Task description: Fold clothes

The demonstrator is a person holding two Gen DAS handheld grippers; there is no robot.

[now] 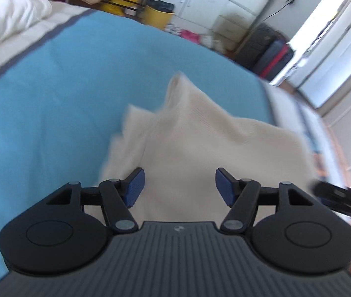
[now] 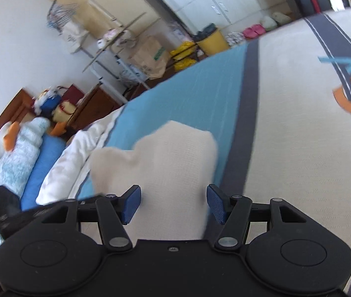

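A cream knit garment lies on the blue bedsheet, partly folded with a corner sticking up at the far end. My left gripper is open, its blue pads spread just above the near part of the garment, holding nothing. In the right wrist view the same cream garment lies ahead on the blue sheet. My right gripper is open over its near edge, empty. The right gripper's black body shows at the left wrist view's right edge.
A white duvet lies at the far left of the bed. Pillows and a blue cushion are stacked at the head. A beige sheet with dark stripes covers the right side. A yellow bin, bags and white cupboards stand beyond the bed.
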